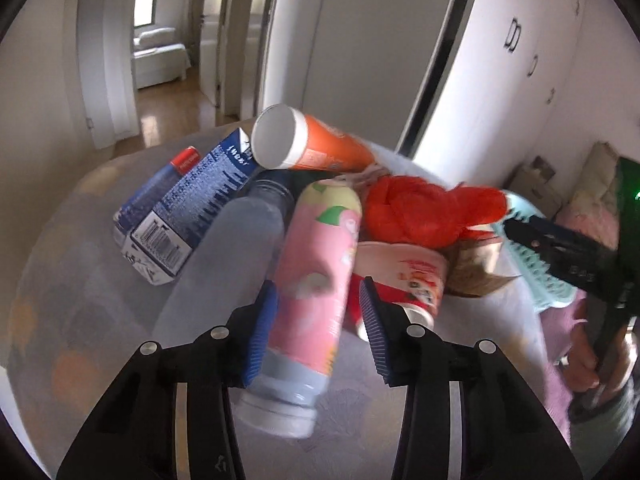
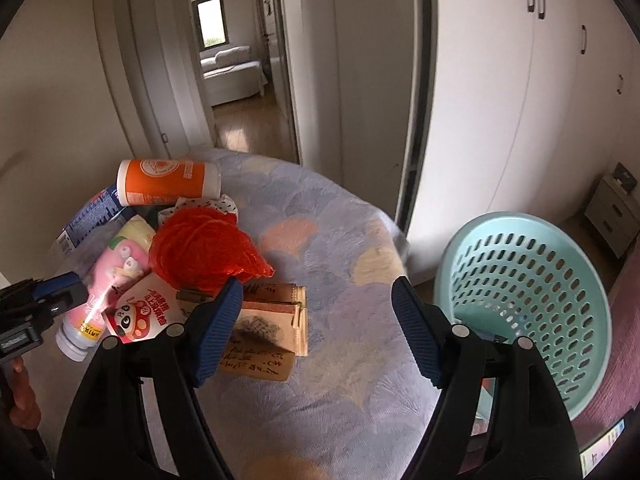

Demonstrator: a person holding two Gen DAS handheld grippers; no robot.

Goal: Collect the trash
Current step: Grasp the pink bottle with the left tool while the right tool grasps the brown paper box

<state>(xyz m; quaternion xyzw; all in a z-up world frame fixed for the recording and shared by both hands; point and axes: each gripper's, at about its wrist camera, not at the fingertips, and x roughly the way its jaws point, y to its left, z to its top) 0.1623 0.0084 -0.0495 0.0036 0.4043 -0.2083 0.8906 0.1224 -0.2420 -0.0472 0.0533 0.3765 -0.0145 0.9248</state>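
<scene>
Bedroom quilt (image 2: pixel 340 216), patterned in pale fans, is serving as the work surface, with litter heaped toward its 9 o'clock side in the right wrist view.

Nearest the left wrist camera, the left gripper (image 1: pixel 318 330) is sitting around the lower body of a pink bottle (image 1: pixel 316 280); the bottle is filling the narrowed gap, with the left-side pad on it, though blur is leaving contact on the other side uncertain. Its pale cap is pointing toward 6 o'clock. Just beyond, at 1 o'clock, a red-printed paper cup (image 1: pixel 404 276) is lying beside the bottle, with a red mesh bag (image 1: pixel 424 212) behind it. At 10 o'clock a blue carton (image 1: pixel 188 216) is resting, and at 12 o'clock an orange tube (image 1: pixel 320 144) is topping the heap.

The right gripper (image 2: pixel 318 328) is hanging wide with nothing between its pads, above a brown paper packet (image 2: pixel 268 332). A teal basket (image 2: pixel 524 312) is waiting at 3 o'clock, off the bed's edge.

Judgement: the grip is sitting low near the cap, so the bottle is likely to pivot. Squeezing firmly and lifting straight before swinging toward the basket is advisable, keeping clear of the cup
</scene>
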